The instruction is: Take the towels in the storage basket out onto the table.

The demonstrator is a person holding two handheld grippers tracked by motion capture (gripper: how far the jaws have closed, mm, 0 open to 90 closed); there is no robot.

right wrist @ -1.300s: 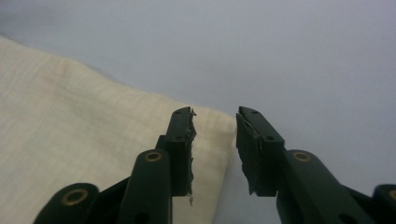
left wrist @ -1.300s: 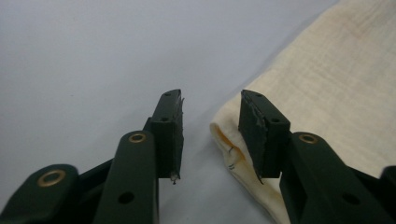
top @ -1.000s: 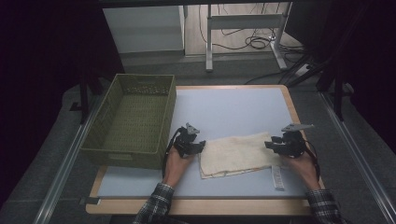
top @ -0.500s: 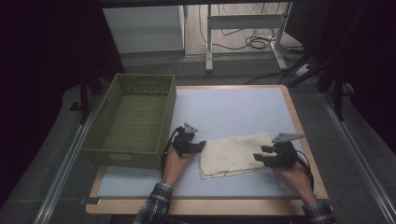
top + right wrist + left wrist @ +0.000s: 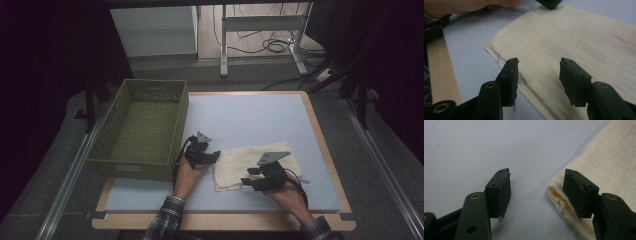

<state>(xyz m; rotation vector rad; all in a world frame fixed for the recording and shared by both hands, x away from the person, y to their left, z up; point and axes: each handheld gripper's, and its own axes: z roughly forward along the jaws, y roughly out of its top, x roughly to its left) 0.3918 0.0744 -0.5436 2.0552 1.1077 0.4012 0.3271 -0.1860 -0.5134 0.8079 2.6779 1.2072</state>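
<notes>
The left gripper (image 5: 536, 192) has its fingers (image 5: 501, 192) parted with bare desk between them; one finger stands just at the folded corner of the cream cloth (image 5: 609, 162), beside or lightly against its edge, and nothing is pinched. An orange stripe and a few small marks show along the hem there. The jaws of this gripper have just been opening, with no fabric caught between them.

The right gripper (image 5: 539, 80) also has its fingers (image 5: 510, 77) apart, poised over the near edge of the cloth (image 5: 579, 42). Whether the tips touch the fabric I cannot tell; the cloth lies flat under them, not lifted or gathered. These jaws have just been closing a little, yet the gap between them holds only air over the fabric.

From above, the left gripper (image 5: 202, 152) sits at the cloth's left end and the right gripper (image 5: 265, 175) at its near right part, with the cloth (image 5: 240, 160) lying between the two as a loosely folded, roughly rectangular pad on the pale blue desk (image 5: 250, 115). Beyond the left fingers, on their far outer side, stands the green woven basket (image 5: 150, 90).

My reading is that the work is at an early or middle stage: the cloth is already folded at least once, judging by the doubled hem, but neither side is gripped yet. Taking hold of both edges, then folding again or moving it to the basket, appears to remain.
</notes>
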